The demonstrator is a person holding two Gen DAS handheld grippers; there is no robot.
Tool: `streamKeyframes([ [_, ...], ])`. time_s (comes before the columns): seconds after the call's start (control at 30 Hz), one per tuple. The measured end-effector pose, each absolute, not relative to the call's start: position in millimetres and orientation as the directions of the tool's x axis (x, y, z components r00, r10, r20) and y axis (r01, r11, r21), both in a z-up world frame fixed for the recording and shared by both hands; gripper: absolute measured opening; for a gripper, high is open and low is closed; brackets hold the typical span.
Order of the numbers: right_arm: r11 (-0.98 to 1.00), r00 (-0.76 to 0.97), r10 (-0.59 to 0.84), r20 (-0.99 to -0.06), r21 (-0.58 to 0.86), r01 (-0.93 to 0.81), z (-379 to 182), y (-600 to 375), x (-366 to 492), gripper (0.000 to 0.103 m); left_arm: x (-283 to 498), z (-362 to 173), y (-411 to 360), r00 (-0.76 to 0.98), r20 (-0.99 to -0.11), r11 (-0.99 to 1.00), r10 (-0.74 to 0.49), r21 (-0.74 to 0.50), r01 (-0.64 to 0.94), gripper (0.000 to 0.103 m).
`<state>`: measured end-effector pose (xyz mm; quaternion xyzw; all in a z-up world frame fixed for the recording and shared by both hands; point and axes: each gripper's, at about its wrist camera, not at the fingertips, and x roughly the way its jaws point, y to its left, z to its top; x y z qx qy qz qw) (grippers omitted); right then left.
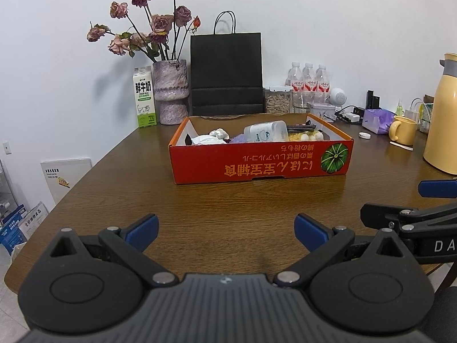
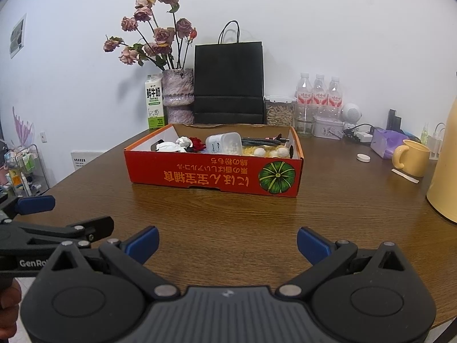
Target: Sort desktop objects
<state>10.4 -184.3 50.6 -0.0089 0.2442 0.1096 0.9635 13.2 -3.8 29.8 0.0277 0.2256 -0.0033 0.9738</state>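
Wooden tabletop (image 1: pixel 114 177) carrying an orange box (image 1: pixel 257 160) near the middle toward the far edge, filled with a clear plastic container (image 1: pixel 265 131), a braided cable (image 1: pixel 301 127) and small white and yellow items. At the near edge, left gripper (image 1: pixel 227 230) and right gripper (image 2: pixel 228 241) side by side, jaws spread wide, holding nothing.

glossy wood table (image 1: pixel 257 214), printed cardboard box (image 1: pixel 257 163)
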Motion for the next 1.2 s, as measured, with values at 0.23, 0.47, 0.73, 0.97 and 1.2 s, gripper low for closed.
streamKeyframes([
  [0.23, 0.976, 0.857, 0.206, -0.473, 0.036, -0.215, 50.3, -184.2, 10.4, 0.103, 13.1, 29.8, -3.3, 0.898, -0.44, 0.998, 0.006, 0.052, 0.019, 0.103],
  [0.47, 0.976, 0.857, 0.206, -0.473, 0.035, -0.215, 50.0, -184.2, 10.3, 0.103, 13.2, 29.9, -2.7, 0.898, -0.44, 0.998, 0.005, 0.052, 0.02, 0.103],
  [0.73, 0.976, 0.857, 0.206, -0.473, 0.035, -0.215, 50.2, -184.0, 10.3, 0.103, 13.1, 29.9, -2.7, 0.898, -0.44, 0.998, 0.006, 0.053, 0.019, 0.103],
  [0.97, 0.976, 0.856, 0.205, -0.474, 0.035, -0.215, 49.6, -183.9, 10.2, 0.103, 13.7, 27.5, -0.8, 0.896, -0.443, 0.998, 0.008, 0.052, 0.017, 0.103],
  [1.2, 0.976, 0.856, 0.205, -0.475, 0.034, -0.214, 47.4, -183.5, 10.6, 0.103, 13.7, 27.3, -1.2, 0.897, -0.442, 0.998, 0.01, 0.054, 0.015, 0.103],
])
